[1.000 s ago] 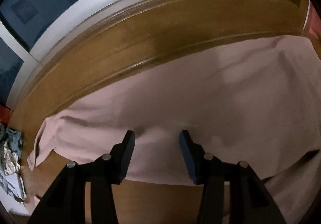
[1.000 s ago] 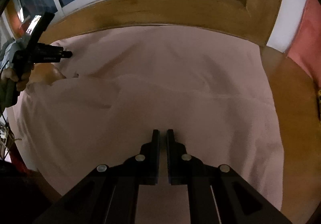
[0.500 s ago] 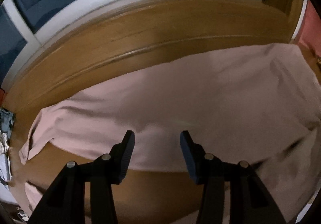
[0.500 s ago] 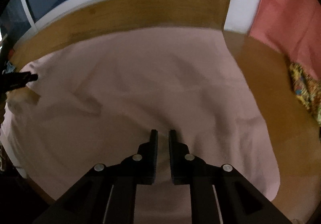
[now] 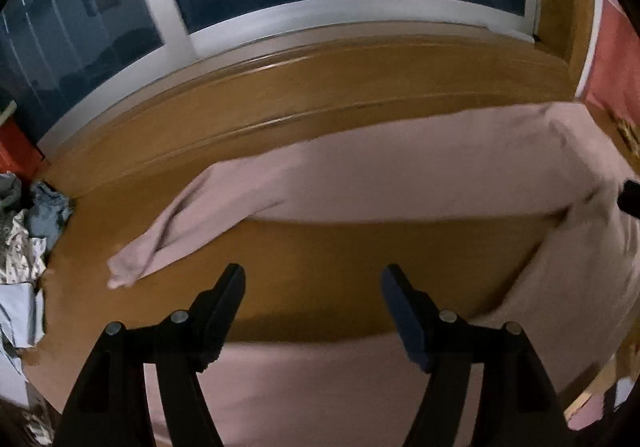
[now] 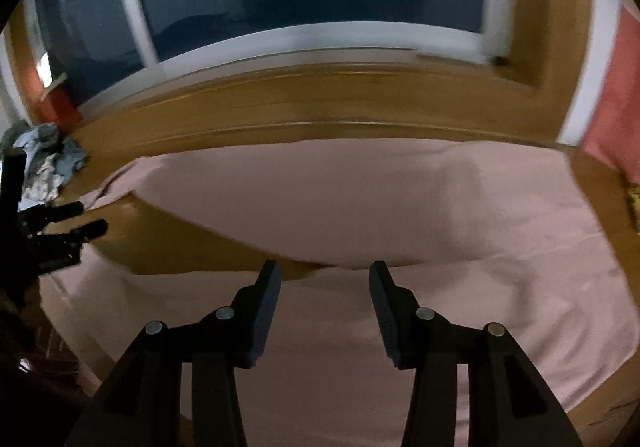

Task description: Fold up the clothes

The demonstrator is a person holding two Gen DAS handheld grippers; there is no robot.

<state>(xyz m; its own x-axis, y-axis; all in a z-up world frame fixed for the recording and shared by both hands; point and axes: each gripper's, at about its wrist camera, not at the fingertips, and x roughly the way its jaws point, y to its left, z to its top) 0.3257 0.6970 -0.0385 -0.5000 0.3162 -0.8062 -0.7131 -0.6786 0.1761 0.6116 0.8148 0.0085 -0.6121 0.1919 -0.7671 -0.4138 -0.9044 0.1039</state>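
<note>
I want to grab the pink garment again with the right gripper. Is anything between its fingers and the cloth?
Nothing visible does. The right gripper is open just over the pink garment, with only cloth and a strip of bare table ahead. The left gripper, also open, sits off to the left, and the clothes pile lies beyond it.

The right gripper (image 6: 324,271), pressed shut a second ago, is now standing with its jaws apart and empty. The left gripper (image 5: 312,275) is now hovering over bare table (image 5: 360,251), no longer over the pink garment (image 5: 420,175), whose sleeve is now trailing leftward.
</note>
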